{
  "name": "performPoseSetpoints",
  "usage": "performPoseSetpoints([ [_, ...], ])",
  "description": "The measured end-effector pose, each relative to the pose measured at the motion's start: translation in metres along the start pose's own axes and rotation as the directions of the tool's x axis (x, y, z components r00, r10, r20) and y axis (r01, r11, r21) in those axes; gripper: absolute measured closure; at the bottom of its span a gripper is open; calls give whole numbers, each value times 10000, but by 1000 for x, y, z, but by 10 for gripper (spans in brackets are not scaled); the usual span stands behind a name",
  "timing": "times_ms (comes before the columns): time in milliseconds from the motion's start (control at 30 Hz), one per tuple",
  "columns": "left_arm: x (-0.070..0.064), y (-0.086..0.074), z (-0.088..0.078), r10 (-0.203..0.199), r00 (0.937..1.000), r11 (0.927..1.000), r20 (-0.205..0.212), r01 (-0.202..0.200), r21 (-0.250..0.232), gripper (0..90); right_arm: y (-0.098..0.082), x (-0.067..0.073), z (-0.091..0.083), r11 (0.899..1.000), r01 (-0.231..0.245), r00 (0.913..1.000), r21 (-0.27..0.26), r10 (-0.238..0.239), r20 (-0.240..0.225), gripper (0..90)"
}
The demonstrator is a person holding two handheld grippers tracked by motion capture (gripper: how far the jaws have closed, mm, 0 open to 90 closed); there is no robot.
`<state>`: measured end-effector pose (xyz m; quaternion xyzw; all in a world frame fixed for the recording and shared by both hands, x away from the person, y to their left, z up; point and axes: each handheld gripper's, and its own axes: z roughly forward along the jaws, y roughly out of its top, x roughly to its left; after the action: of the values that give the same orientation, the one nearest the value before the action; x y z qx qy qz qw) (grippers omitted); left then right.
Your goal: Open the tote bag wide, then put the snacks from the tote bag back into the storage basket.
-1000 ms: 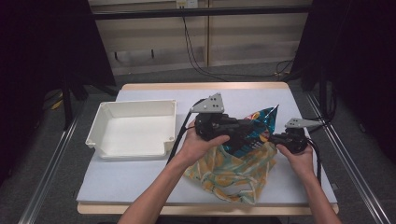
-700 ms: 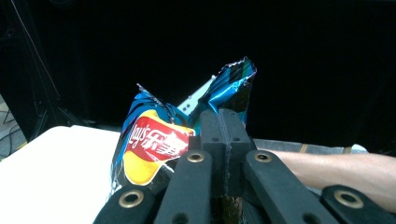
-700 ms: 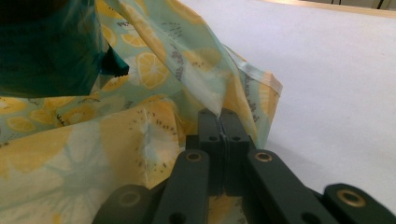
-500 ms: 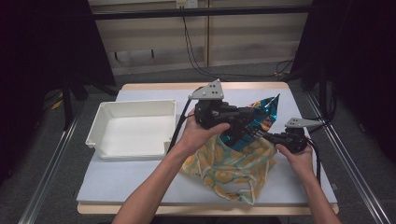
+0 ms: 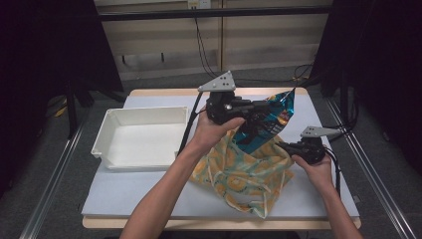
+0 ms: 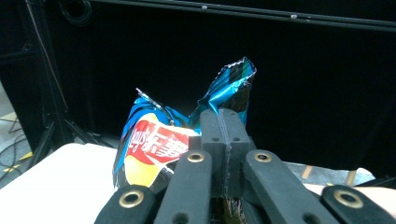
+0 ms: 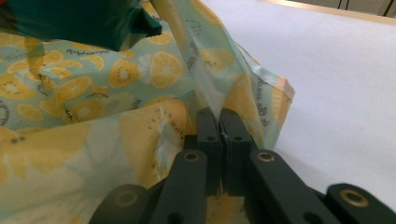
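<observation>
The chip bag (image 5: 266,122) is blue and shiny, and it hangs in the air just above the open mouth of the fruit-print cloth bag (image 5: 244,174) — its low end is right at the opening. I cannot tell if it is going in or coming out. The left gripper (image 5: 249,112) has its jaws shut tight on the crinkly top edge of the chip bag, likely because that flat edge is the easy part to pinch without crushing the chips. In the left gripper view you can see the chip bag (image 6: 154,147) sticking up past the jaws. The right gripper (image 5: 288,148) sits to the right of the chip bag, low by the surface (image 5: 149,194). Its jaws are shut on the rim of the cloth bag (image 7: 205,65), and I think it holds the rim so the mouth stays open and the cloth does not slide around — soft cloth would flop shut. Well to the left of the chip bag sits a white tray (image 5: 107,142).
</observation>
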<state>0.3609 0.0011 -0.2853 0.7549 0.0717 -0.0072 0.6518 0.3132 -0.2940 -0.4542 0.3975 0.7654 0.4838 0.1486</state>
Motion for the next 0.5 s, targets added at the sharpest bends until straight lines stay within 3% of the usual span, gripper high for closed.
performPoseSetpoints([
  [200, -3, 3, 6, -5, 10000, 10000, 5, 5, -61, 900, 3, 3, -2, 9999, 124, 9999, -116, -124, -51, 889],
  [400, -6, 14, 9, 272, 9996, 9996, 23, -272, -28, 900, 4, 3, -3, 9998, 117, 9999, -145, -118, -85, 877],
  [500, -6, 18, 9, 332, 9994, 9994, -4, -332, -23, 900, 5, 4, -2, 9999, 60, 9999, -119, -61, -93, 805],
])
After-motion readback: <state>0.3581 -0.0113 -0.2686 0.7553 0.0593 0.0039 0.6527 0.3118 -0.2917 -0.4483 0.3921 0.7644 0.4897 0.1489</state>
